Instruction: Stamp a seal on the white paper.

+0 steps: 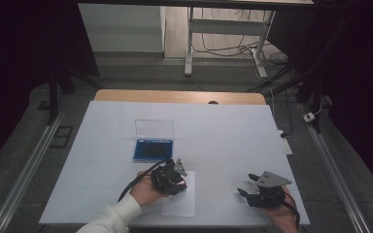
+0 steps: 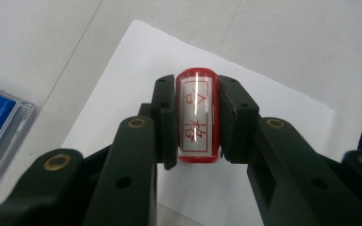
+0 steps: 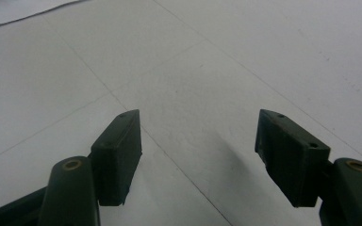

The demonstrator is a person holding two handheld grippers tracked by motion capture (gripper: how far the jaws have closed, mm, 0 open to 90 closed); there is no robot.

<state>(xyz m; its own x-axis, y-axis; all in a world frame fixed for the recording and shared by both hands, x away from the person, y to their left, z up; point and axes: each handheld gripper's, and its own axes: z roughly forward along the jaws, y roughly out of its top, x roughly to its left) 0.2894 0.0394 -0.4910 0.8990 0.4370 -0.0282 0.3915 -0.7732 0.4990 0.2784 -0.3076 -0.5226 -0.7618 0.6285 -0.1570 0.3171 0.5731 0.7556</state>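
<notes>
Red stamp (image 2: pixel 197 121), clamped in left gripper (image 2: pixel 197 123) fingers over paper sheet (image 2: pixel 264 108)
Right gripper (image 3: pixel 198 155): fingers wide, empty, above worktop (image 3: pixel 193 61)

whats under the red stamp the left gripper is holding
A white sheet of paper lies under the red stamp, which the left gripper clamps between its jaws. The stamp hides the paper directly beneath it, so contact or a print cannot be told.

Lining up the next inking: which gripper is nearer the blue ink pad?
Left. The left gripper, shut on the red stamp, sits just below the blue ink pad; the right gripper is open, far off to its right.
</notes>
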